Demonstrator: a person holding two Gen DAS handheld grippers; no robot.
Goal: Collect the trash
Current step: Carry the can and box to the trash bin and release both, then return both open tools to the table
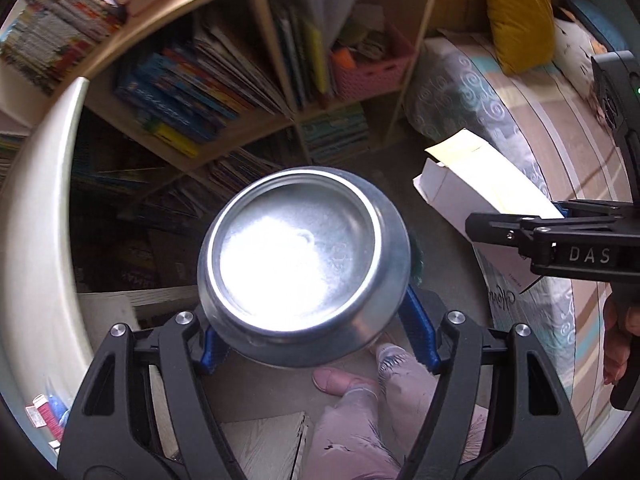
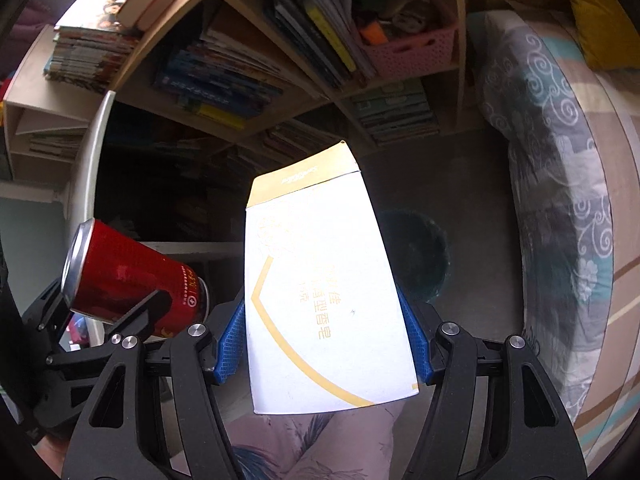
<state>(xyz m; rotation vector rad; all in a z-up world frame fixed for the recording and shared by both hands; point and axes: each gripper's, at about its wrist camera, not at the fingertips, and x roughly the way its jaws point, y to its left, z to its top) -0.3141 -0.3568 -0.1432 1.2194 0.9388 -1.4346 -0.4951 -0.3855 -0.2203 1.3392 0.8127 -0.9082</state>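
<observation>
At the far left, a curved white desk edge runs beside a pale wooden bookshelf crammed with books and magazines, a pink perforated plastic basket sitting in one upper compartment. The left gripper has its jaws pinching a red aluminium drink can, the blue pads pressed on its sides; the can's shiny concave silver end faces the left wrist camera. To the right of it, the right gripper pinches a flat white cardboard box with gold trim and gold lettering between its blue pads, the box's gold-banded end pointing away. Both are held in the air above a grey floor. Below them shows a patterned trouser leg. Farthest right lies a bed with swirl-patterned bedding and a mustard-yellow cushion.
</observation>
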